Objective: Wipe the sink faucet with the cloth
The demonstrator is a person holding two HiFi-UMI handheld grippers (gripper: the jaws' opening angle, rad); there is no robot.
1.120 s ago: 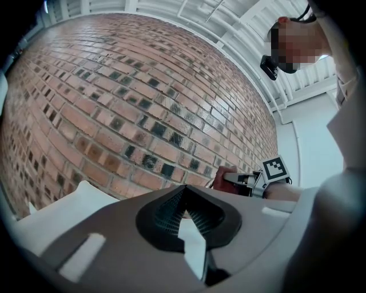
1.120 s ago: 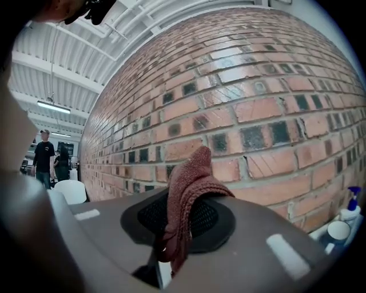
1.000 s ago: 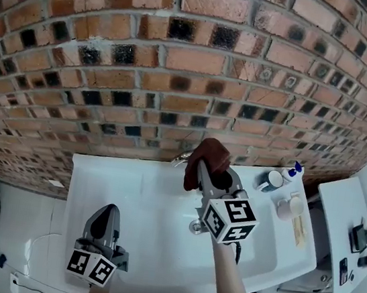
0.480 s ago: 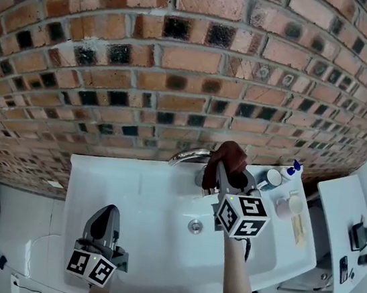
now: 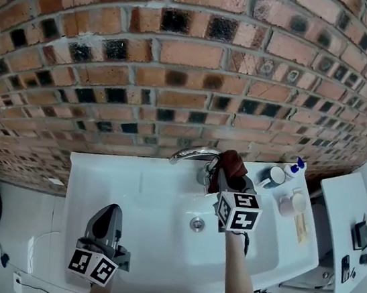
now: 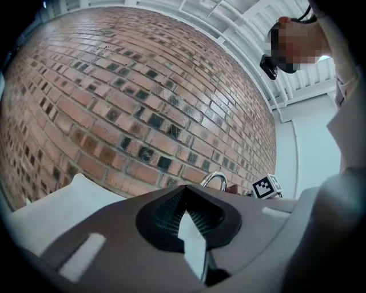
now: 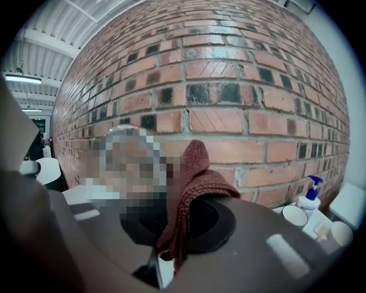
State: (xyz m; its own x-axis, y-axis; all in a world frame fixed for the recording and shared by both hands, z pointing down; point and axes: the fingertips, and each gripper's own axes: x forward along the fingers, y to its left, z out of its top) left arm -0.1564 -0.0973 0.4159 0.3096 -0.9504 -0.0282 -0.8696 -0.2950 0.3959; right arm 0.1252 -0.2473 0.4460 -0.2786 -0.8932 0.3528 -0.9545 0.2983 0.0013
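Note:
The chrome faucet (image 5: 191, 154) arches over the back of the white sink (image 5: 129, 196). A dark red knitted cloth (image 5: 233, 162) is bunched against the faucet's right side, near its base. My right gripper (image 5: 228, 174) is shut on this cloth, its marker cube lower over the basin. In the right gripper view the cloth (image 7: 191, 183) hangs from the jaws in front of the brick wall. My left gripper (image 5: 107, 220) hangs shut and holds nothing, off the sink's front left. From the left gripper view (image 6: 189, 220) the faucet (image 6: 214, 178) shows far ahead.
A drain (image 5: 196, 223) lies mid-basin. On the sink's right ledge stand a cup (image 5: 272, 179), a blue pump bottle (image 5: 293, 169) and another cup (image 5: 290, 205). A white shelf (image 5: 343, 212) with dark items is at the right. The brick wall (image 5: 180, 74) rises right behind the faucet.
My right gripper has carried the cloth rightwards along the faucet, from over the spout to its right side, baring the spout. The left gripper has stayed put.

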